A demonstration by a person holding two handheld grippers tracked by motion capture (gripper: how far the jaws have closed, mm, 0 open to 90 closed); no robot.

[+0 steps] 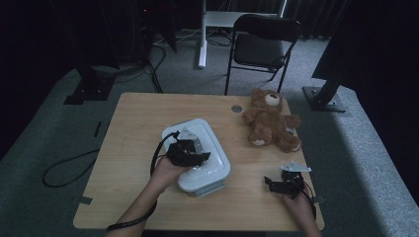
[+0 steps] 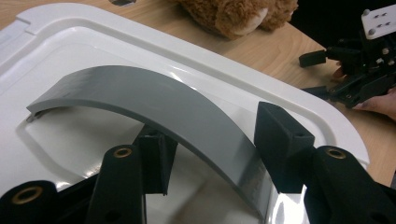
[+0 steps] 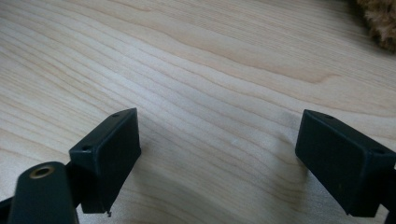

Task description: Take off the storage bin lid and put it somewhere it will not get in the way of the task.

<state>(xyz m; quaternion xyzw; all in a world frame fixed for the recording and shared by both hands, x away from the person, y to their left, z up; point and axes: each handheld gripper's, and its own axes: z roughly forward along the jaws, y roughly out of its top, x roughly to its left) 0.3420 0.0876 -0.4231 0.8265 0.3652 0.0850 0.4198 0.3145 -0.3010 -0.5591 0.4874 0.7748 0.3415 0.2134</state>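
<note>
A white lidded container (image 1: pixel 217 153) lies in the middle of the wooden table (image 1: pixel 133 133). My left gripper (image 1: pixel 191 156) sits on top of it. In the left gripper view the jaws (image 2: pixel 217 154) straddle the lid's curved grey handle (image 2: pixel 154 93), and the pads touch its two edges. The lid's white rim (image 2: pixel 280 88) runs behind them. My right gripper (image 1: pixel 271 181) rests near the table's front right, held by a hand. Its jaws (image 3: pixel 217 158) stand open over bare wood with nothing between them. It also appears far right in the left gripper view (image 2: pixel 314 74).
A brown teddy bear (image 1: pixel 269 123) sits at the table's back right, beyond the container (image 2: pixel 233 14). A small round grommet (image 1: pixel 236 108) is set in the tabletop beside it. A black folding chair (image 1: pixel 264 44) stands behind the table.
</note>
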